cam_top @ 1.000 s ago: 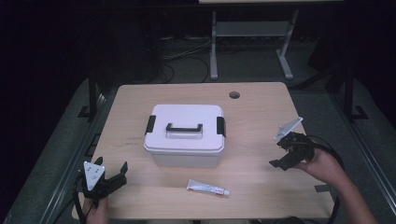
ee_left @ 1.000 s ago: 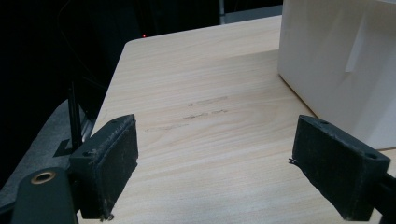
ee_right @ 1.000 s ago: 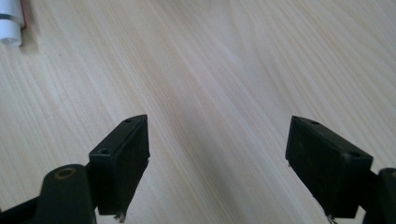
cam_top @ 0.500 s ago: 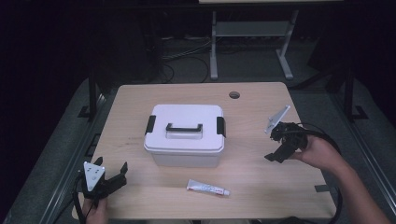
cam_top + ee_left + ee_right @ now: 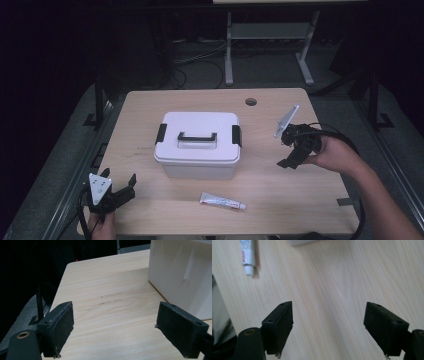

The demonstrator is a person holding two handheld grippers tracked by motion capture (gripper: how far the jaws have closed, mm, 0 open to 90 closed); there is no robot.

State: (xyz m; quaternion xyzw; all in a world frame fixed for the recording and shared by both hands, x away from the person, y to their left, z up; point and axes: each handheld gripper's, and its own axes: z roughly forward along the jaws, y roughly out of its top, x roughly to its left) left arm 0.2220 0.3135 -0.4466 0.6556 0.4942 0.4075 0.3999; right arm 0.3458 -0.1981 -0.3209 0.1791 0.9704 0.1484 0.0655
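The tube lies flat on the table near the front edge, just in front of the white box, cap end pointing right in the high view. Red print runs along its white body; the lettering is too small to read in either the high view or the right gripper view, so the brand cannot be told.

The white box stands at the table centre, lid on, a black handle on top and a black latch at each short end. No label shows on it.

Left gripper — jaws wide apart, holding nothing, low over the front left corner of the table. Its own view shows both black pads over bare wood, with the box wall at the right.

Right gripper — jaws wide apart, holding nothing, raised above the table to the right of the box and tilted. The right hand grips it.

The right gripper view shows wood grain between the pads and the tube cap at the upper left, details the high view lacks. The high view alone gives the round hole near the far edge and the full layout
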